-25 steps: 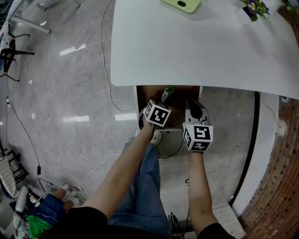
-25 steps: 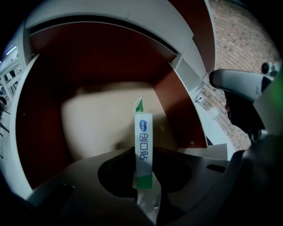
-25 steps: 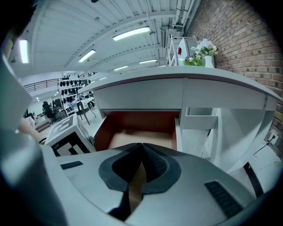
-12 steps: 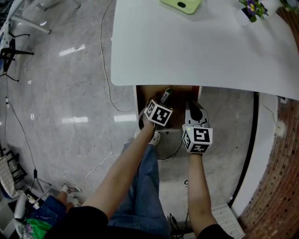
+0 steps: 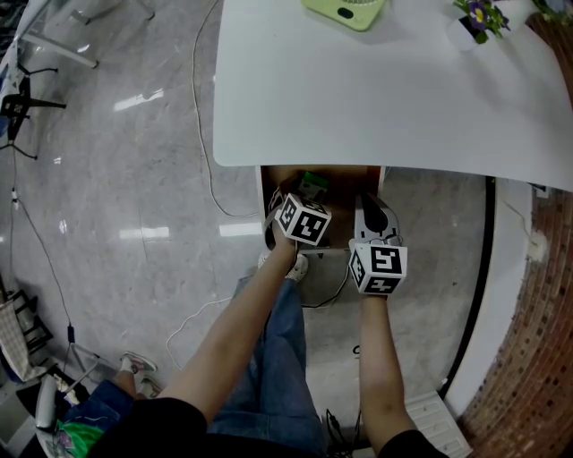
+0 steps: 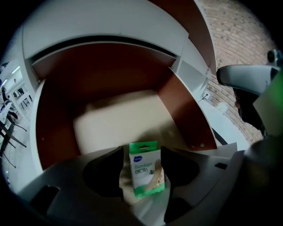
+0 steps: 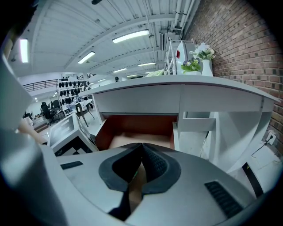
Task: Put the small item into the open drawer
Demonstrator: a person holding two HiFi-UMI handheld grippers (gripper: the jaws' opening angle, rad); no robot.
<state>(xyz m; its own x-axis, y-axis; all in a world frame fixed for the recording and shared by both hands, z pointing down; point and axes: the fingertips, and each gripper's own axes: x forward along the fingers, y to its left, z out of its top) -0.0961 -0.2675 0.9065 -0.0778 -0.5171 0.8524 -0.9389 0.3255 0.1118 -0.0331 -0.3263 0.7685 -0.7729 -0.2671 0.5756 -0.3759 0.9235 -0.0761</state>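
A small green and white bandage box (image 6: 144, 170) sits between the jaws of my left gripper (image 6: 142, 153), over the pale floor of the open brown drawer (image 6: 182, 106). Those jaws have just been opening, and their pads stand clear of the box. From the head view the box (image 5: 312, 185) shows green just ahead of the left gripper (image 5: 306, 197), inside the drawer (image 5: 345, 207) under the table edge. My right gripper (image 7: 142, 145) is shut with nothing in it and hovers at the drawer's front right (image 5: 373, 215).
A white table (image 5: 376, 89) overhangs the drawer; on its far edge are a lime-green object (image 5: 347, 11) and a flower pot (image 5: 479, 18). A cable (image 5: 201, 116) trails over the grey floor at left. A brick wall (image 5: 537, 358) runs at right.
The left jaws have spread apart and let go of the bandage box, which now shows its broad green face in the drawer. The left gripper shifted slightly. The right gripper kept still.
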